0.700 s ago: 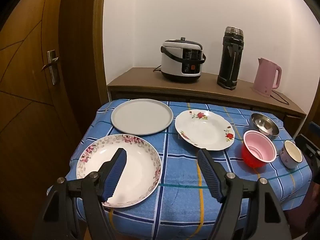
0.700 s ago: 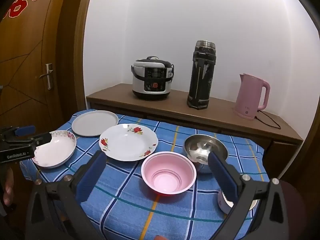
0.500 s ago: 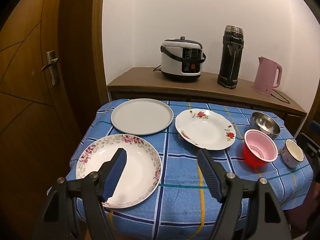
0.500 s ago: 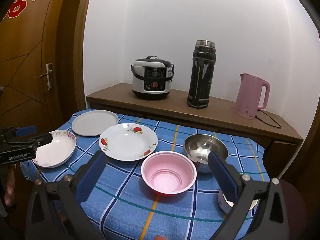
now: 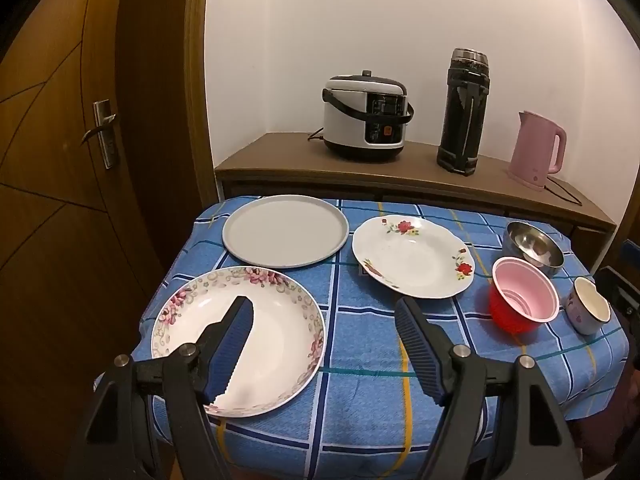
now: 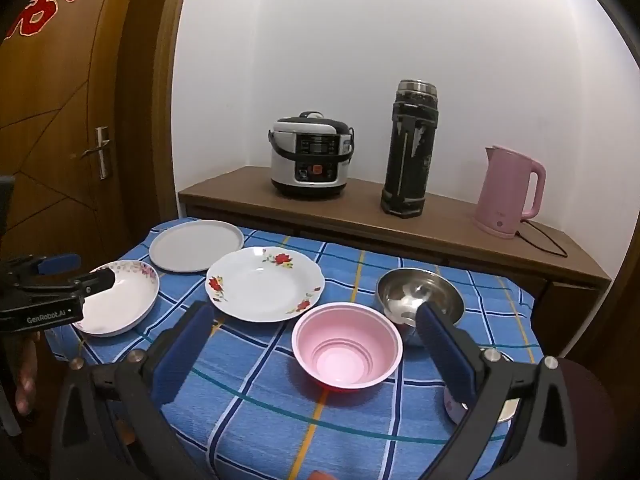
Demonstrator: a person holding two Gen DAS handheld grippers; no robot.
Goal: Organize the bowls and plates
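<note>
The left black two-finger gripper with ribbed blue pads [image 5: 324,334] fills the bottom of its own view, jaws spread wide with nothing between them, tilted downward. The right black gripper with smooth blue pads [image 6: 314,342] spans the lower edge of its view, equally wide and empty. At that view's lower left edge, a person's fingers [image 6: 25,384] show beneath the left gripper's body.

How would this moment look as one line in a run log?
left gripper: jaws open, empty, over pink-flowered plate | right gripper: jaws open, empty, before pink bowl | nothing stacked yet
</note>
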